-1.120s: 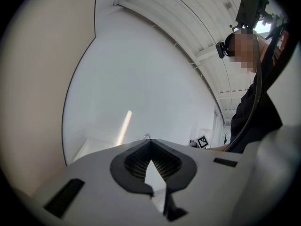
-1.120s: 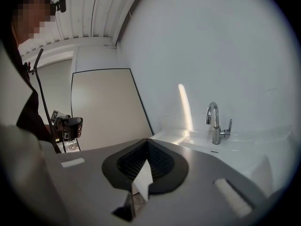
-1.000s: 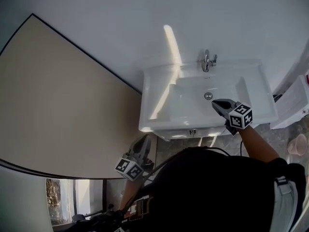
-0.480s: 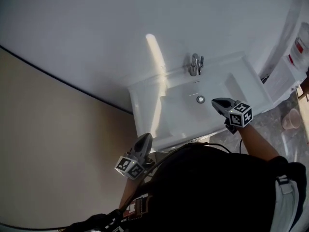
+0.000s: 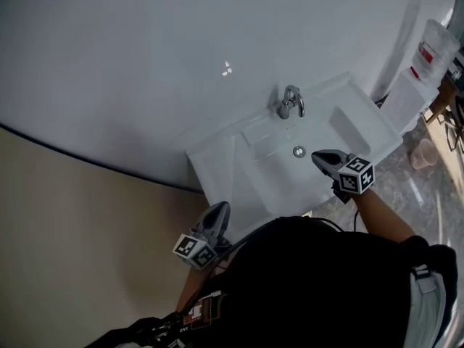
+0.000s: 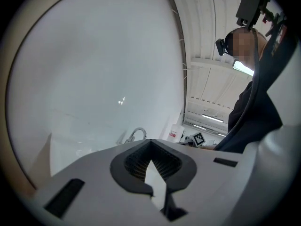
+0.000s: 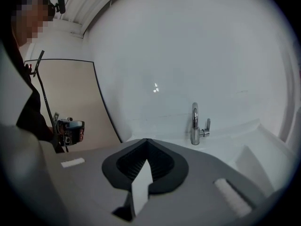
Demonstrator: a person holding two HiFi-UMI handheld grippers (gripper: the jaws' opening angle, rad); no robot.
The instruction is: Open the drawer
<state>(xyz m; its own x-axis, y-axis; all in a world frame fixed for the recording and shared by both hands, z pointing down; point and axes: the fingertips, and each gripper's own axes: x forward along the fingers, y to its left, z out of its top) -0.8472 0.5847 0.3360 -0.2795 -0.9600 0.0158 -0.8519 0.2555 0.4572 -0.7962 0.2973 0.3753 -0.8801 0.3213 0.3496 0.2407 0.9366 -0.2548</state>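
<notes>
Wall [image 5: 181,49], plain white, fills the upper half of the head view, with a beige panel [image 5: 65,259] across the lower left and the person's dark top [image 5: 326,288] taking the lower right. Between them, at centre, sits a white basin [image 5: 217,167], set at a slant, with the tap [image 5: 291,101] at its back edge. The drawer does not show in any view. It is most likely in the cabinet under the basin, hidden by the front rim and the person's body. The left gripper [image 5: 216,212] hangs by the basin's lower left corner, jaws pressed together with nothing between them. The right gripper [image 5: 320,158] hovers over the bowl's right side, its jaws likewise closed and empty. A bottle [image 5: 435,46] stands at upper right, and a cup [image 5: 423,153] is on the floor below it. As a judgement, a cabinet drawer is stiff and fairly heavy and should slide straight out on runners. Its smooth front gives little purchase, so the hold belongs on a handle or the top lip near the middle, and a gripper must drop below the rim and spread its jaws first.
</notes>
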